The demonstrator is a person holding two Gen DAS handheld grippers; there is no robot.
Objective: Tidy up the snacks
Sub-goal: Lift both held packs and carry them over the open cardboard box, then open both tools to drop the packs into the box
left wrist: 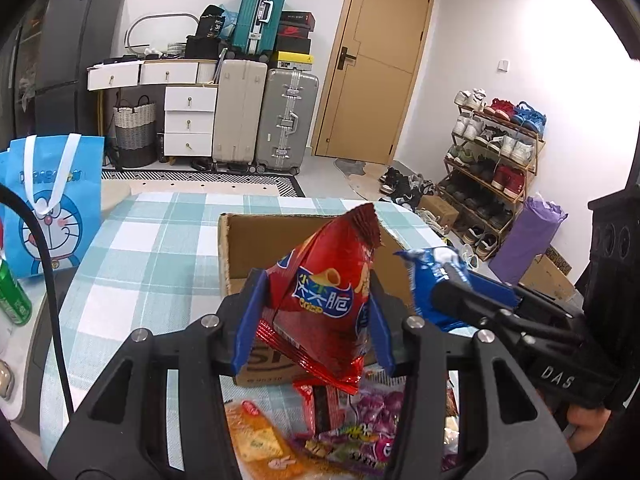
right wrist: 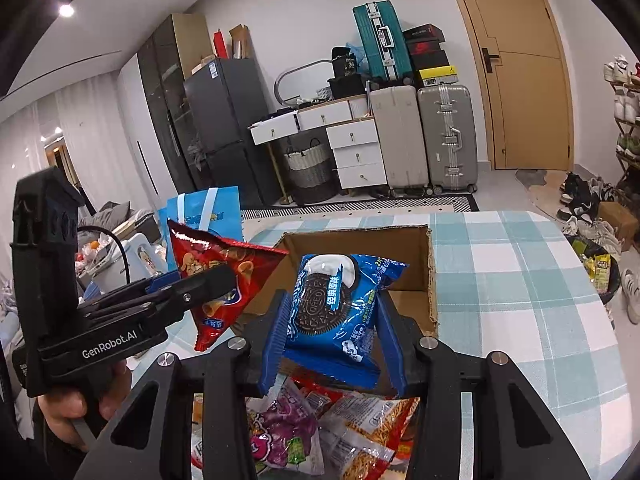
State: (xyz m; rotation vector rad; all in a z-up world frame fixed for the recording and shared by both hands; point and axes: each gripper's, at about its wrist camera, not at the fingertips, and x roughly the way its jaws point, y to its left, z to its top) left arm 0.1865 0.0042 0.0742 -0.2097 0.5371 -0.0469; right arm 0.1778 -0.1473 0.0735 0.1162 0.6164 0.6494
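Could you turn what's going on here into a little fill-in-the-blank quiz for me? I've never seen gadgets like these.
1. The left gripper is shut on a ____ snack bag.
2. The right gripper is shut on a blue pack of ____ cookies.
3. Behind both packs an open ____ box stands on the table.
4. The tablecloth has a ____ pattern.

Missing words: red; Oreo; cardboard; checked

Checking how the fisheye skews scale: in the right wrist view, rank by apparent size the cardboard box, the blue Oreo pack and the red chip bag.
1. Cardboard box
2. Blue Oreo pack and red chip bag: look alike; both are close to the camera, so unranked.
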